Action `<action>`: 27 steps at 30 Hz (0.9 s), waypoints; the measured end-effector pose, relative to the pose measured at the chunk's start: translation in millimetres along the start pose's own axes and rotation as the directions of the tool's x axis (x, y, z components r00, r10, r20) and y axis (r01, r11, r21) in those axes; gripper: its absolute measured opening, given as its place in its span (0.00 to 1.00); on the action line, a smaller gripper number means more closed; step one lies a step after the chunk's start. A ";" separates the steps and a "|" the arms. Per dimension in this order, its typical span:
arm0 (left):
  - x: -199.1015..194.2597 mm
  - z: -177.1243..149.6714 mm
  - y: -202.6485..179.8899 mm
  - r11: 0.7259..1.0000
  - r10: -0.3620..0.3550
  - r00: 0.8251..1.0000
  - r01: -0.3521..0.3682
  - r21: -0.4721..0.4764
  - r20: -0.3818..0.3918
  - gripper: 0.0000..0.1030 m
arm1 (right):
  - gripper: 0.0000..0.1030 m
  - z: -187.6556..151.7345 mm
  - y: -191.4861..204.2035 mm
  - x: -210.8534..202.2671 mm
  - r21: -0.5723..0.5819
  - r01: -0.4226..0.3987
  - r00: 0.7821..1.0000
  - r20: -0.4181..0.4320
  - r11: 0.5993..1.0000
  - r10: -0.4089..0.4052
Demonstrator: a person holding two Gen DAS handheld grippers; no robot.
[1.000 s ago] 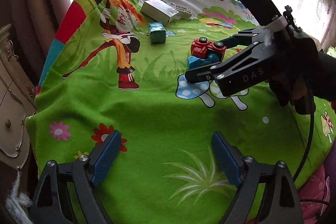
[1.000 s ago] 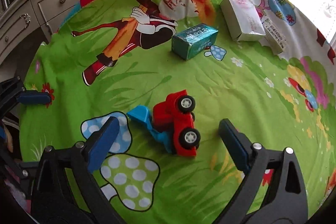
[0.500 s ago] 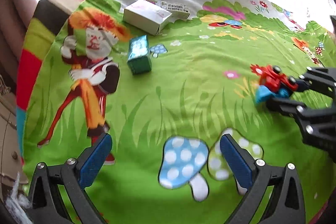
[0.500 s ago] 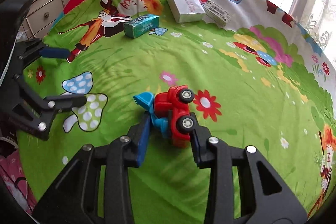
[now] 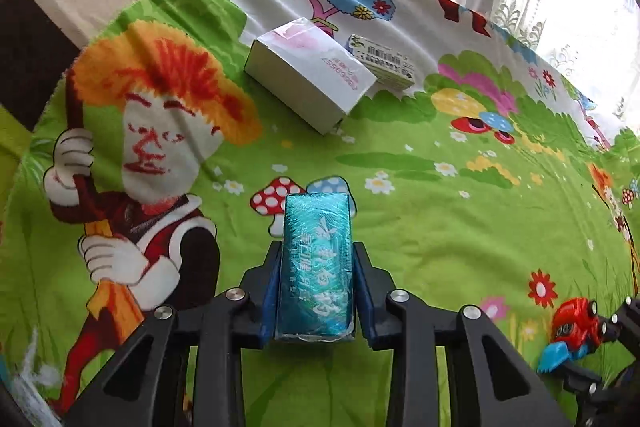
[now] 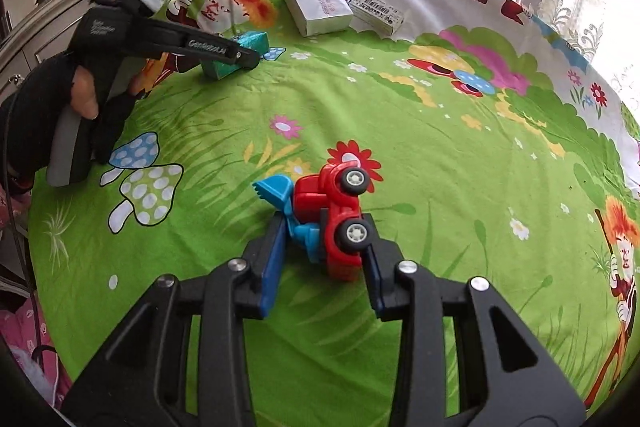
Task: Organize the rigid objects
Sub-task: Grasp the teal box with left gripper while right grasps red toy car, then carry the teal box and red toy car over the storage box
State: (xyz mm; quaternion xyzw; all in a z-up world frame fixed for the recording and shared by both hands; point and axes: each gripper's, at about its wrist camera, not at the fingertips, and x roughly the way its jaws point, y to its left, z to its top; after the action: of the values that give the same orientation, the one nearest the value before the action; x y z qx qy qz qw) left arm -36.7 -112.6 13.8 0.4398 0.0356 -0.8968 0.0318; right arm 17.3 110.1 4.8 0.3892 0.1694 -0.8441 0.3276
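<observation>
now both picks are made: left gripper [image 5: 316, 287] has just clamped the teal box [image 5: 316, 267], right gripper [image 6: 326, 259] pinches the toy truck [image 6: 332, 219] (on its side); next, lift and group.

Legible markings:
- left gripper [image 6: 244, 61]: "GenRoboLAI" in white along its black arm; a smaller white mark on the body, too small to read.
- white box [image 5: 310, 79]: pink digits, upside down, not reliably legible.
- small carton [image 5: 382, 61]: barcode, digits unreadable.
- teal box [image 5: 316, 267]: white Chinese characters, unread.
</observation>
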 end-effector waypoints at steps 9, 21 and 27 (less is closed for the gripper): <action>-61.4 -77.4 -18.5 0.999 -0.006 0.999 0.004 0.032 0.039 0.33 | 0.43 0.7 1.0 -0.4 0.005 -0.021 1.000 0.000 1.000 0.021; -74.7 -87.2 -16.4 1.000 0.025 0.999 -0.025 0.013 0.049 0.33 | 0.38 -3.5 28.1 -7.6 0.010 0.078 0.997 -0.004 0.997 -0.078; -100.5 -117.8 -10.6 1.000 0.015 0.998 -0.016 0.009 0.053 0.33 | 0.38 -17.5 59.6 -22.7 0.048 0.048 0.999 0.008 0.998 -0.049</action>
State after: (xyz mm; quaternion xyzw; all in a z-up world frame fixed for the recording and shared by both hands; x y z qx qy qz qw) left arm 116.4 -88.6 21.8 0.4164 0.0270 -0.9080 0.0377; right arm 78.7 85.8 9.2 0.3890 0.1572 -0.8573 0.2984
